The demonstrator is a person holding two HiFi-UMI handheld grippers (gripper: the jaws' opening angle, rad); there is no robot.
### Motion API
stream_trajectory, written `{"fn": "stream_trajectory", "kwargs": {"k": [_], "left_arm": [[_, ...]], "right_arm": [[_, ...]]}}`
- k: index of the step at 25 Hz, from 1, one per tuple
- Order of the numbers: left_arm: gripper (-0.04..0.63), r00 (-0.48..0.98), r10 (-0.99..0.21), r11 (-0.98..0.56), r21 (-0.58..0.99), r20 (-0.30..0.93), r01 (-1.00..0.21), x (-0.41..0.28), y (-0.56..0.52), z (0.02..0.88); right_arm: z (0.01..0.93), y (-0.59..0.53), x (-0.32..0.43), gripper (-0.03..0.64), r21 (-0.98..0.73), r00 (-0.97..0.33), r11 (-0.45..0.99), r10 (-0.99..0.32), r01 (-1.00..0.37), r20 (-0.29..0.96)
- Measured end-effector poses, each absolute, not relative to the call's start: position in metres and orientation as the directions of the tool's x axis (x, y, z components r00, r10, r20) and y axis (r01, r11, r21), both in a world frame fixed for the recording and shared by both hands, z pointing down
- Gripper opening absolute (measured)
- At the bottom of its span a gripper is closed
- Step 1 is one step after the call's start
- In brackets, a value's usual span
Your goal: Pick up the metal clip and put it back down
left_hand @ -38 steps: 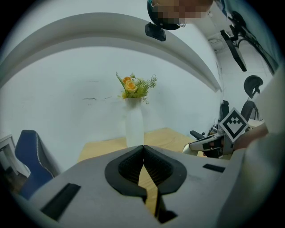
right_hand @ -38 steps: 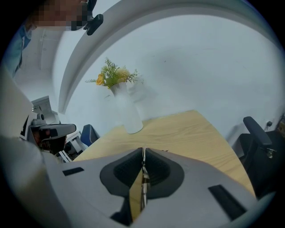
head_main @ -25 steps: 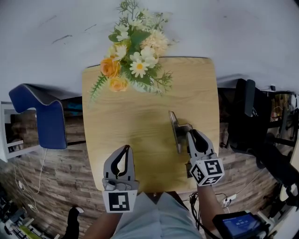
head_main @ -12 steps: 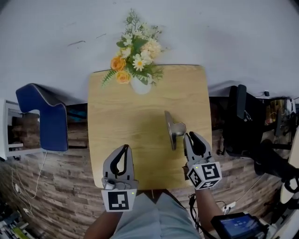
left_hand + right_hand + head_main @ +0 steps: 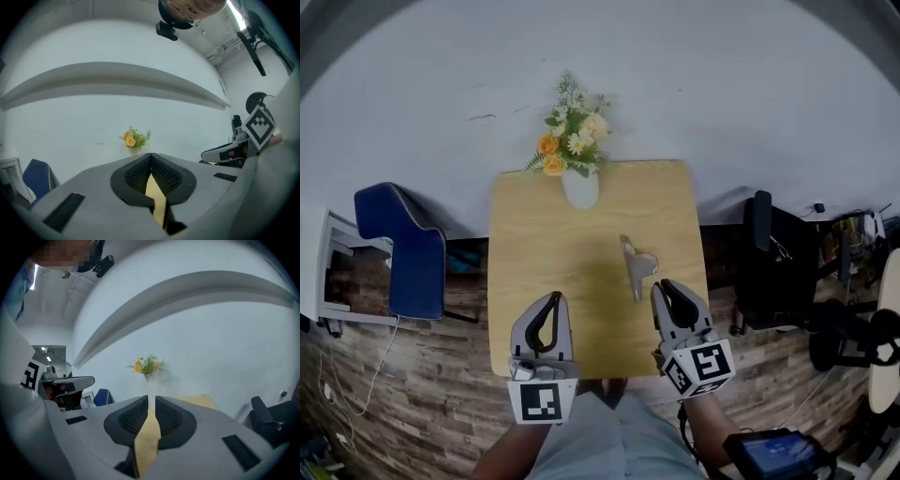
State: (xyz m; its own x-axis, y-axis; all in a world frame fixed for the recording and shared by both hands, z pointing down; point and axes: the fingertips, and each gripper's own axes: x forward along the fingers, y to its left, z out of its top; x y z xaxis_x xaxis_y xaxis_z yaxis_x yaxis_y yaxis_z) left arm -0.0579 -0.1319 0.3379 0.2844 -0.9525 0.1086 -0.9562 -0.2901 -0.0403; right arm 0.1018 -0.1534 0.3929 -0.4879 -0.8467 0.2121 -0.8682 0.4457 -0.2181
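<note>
Far L, just beside the table [image 5: 525, 234]: blue chair [image 5: 405, 246].

Over front L of the tabletop: left gripper [image 5: 551, 298]. Clenched, tips pressed together, nothing btwn the pads [image 5: 138, 176], only a sliver of wood grain behind them.

At back edge, approx centre: white vase [image 5: 580, 187] w/ orange & white flowers [image 5: 570, 141].

R of centre on the wood: metal clip [image 5: 634, 268], lying lengthwise front-to-back, clear of both grippers.

Just in front of the clip, not touching: right gripper [image 5: 659, 287]. Released, jaws a narrow gap apart. Empty btwn the pads [image 5: 127, 422], only tabletop showing thru the gap.

Far R, off the table: black chair [image 5: 764, 258].
</note>
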Motion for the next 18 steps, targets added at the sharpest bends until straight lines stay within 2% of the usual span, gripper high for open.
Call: {"fn": "stream_trajectory", "kwargs": {"k": [18], "left_arm": [[0.017, 0.230, -0.973, -0.227, -0.073, -0.030, -0.971, -0.044, -0.036, 0.266]], "right_arm": [[0.300, -0.047, 0.090, 0.054, -0.055, -0.539, 0.537, -0.841, -0.842, 0.050]]}}
